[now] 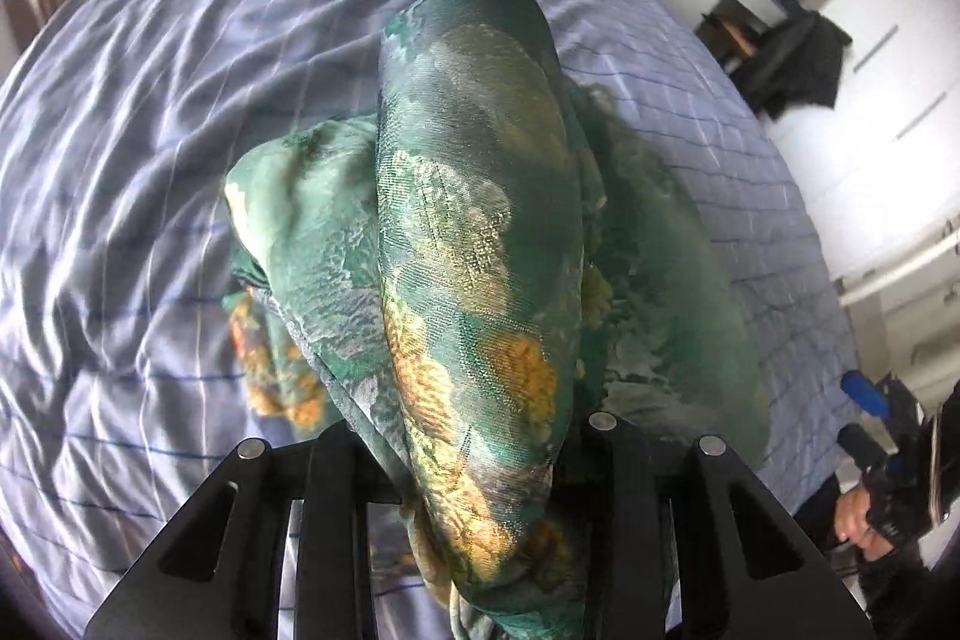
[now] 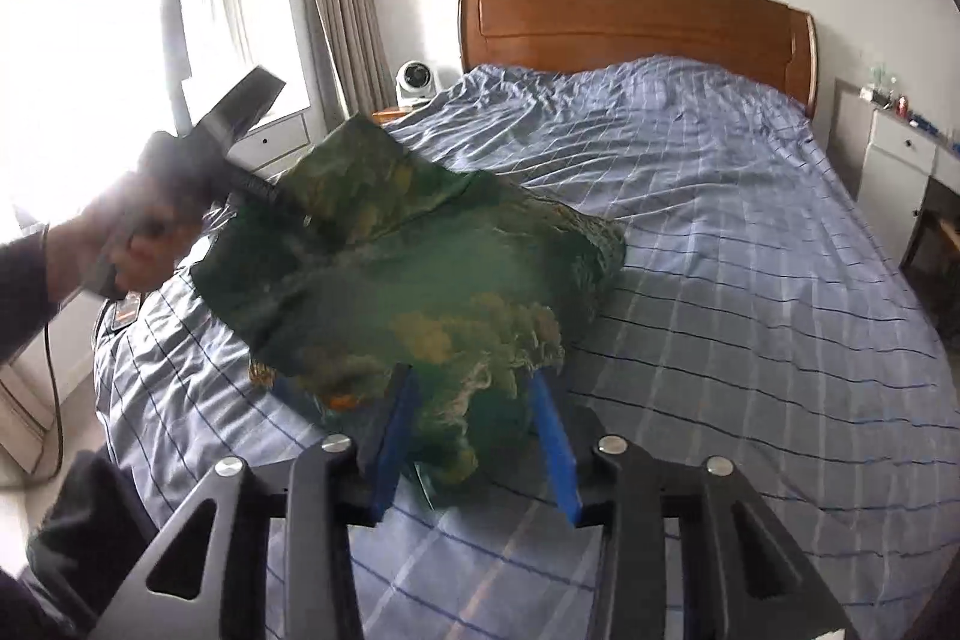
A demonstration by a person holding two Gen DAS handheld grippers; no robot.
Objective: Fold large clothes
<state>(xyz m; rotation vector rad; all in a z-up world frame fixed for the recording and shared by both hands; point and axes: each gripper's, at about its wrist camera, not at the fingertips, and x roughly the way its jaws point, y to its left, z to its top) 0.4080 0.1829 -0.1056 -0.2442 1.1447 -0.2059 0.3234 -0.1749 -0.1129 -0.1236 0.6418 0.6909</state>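
**A:** Over the near part of the bed, in the left wrist view, what has the left tool got?

**B:** A thick bundle of the green patterned garment. The cloth fills the narrow gap between the jaws and runs straight away from the tool toward the far end of the bed. More of it hangs down to the left and lies spread on the sheet to the right. The pads are hidden by fabric, but the grip looks firm.

**A:** And the right wrist view?

**B:** The right tool has its blue fingers partly apart around a near edge of the garment; cloth bulges between them, apparently pinched. The garment's bulk lies ahead on the bed, its long axis running from near right up to far left, where a hand lifts the other tool.

**A:** So what matters next?

**B:** I judge both tools share one edge; the left end rides higher, the right stays nearer the sheet.
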